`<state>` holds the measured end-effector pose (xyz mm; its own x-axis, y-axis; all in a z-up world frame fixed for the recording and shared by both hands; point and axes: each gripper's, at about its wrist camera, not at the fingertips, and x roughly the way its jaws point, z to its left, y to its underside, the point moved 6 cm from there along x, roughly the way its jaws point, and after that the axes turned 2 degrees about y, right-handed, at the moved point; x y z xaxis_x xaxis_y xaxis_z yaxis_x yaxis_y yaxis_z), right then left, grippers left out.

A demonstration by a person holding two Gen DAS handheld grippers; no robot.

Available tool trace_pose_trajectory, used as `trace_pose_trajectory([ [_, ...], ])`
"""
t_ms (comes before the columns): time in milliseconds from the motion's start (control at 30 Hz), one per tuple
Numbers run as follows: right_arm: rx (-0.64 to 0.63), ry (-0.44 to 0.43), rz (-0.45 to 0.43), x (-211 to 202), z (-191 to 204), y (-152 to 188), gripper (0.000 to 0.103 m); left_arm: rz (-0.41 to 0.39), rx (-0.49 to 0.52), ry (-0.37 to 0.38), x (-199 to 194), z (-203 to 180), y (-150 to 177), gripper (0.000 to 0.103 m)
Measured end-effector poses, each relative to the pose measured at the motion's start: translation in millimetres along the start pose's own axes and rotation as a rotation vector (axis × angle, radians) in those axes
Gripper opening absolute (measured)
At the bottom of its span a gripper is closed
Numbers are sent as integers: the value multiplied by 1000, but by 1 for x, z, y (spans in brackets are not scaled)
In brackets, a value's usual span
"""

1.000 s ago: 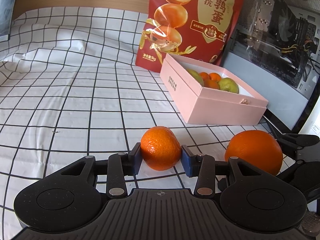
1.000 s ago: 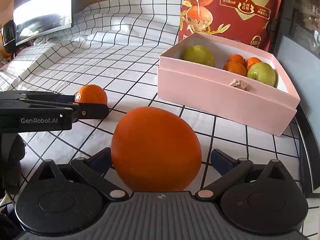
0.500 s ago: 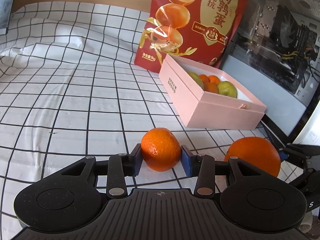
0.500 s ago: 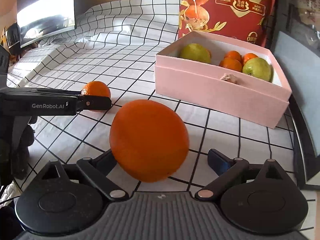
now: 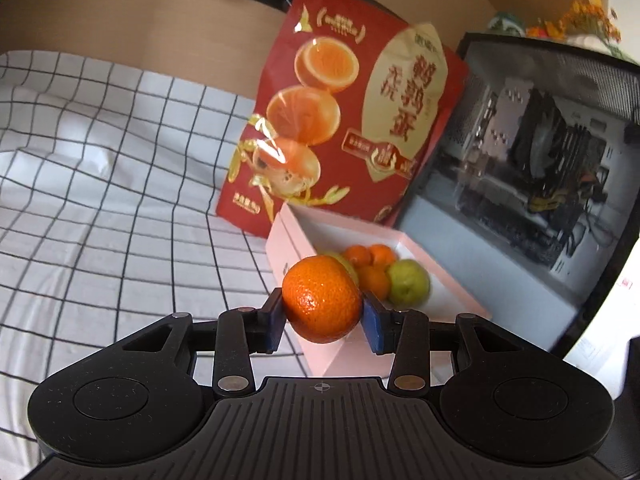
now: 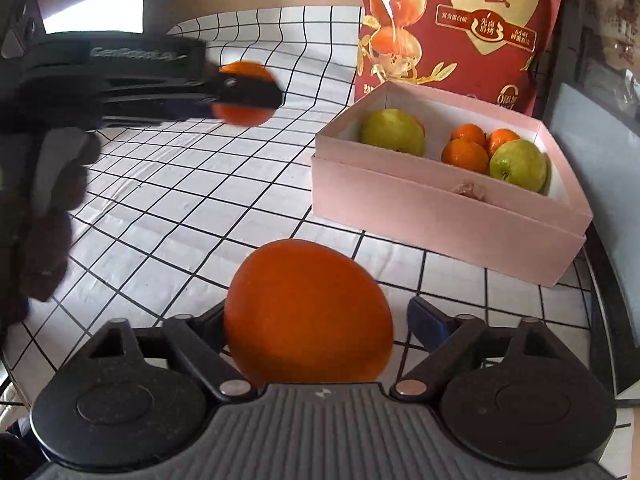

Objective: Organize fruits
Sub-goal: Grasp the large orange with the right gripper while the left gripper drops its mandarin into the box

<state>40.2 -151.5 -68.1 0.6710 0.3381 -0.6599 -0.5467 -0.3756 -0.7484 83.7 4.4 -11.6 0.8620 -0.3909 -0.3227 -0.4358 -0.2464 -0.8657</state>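
Mandarin (image 5: 322, 299) sits pinched between the left gripper's (image 5: 323, 320) blue fingers (image 5: 274, 320), lifted off the checked cloth (image 5: 100, 208) before the pink box (image 6: 452, 216) of fruit. The right gripper's (image 6: 316, 320) fingers (image 6: 426, 316), which have just been closing, flank a large orange (image 6: 308, 312) on the cloth, the visible one not touching it.
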Motion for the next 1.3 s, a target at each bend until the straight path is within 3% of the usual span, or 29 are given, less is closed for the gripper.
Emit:
trace_pose_trajectory([
  [100, -27, -1, 9, -2, 4, 1, 82, 68, -37, 13, 11, 9, 8, 45],
  [233, -69, 16, -1, -5, 9, 2, 74, 71, -61, 7, 12, 19, 11, 45],
  [433, -68, 21, -10, -10, 9, 4, 73, 93, -59, 11, 15, 20, 17, 45],
  [667, -3, 36, -27, -27, -11, -4, 72, 73, -62, 91, 13, 7, 7, 45],
  [767, 86, 26, -62, -45, -33, -35, 72, 70, -5, 72, 18, -10, -16, 45],
  [900, 161, 84, -121, -70, -58, -107, 72, 55, 42, 29, 30, -29, -53, 45],
  [967, 193, 108, -140, -77, -70, -139, 72, 110, 33, 27, 43, -37, -63, 45],
  [1133, 166, 243, -181, -79, -83, -205, 72, 276, -10, 111, 86, -62, -63, 45],
  [1300, 83, 354, -176, -66, -75, -228, 72, 390, -47, 56, 121, -63, -53, 45],
])
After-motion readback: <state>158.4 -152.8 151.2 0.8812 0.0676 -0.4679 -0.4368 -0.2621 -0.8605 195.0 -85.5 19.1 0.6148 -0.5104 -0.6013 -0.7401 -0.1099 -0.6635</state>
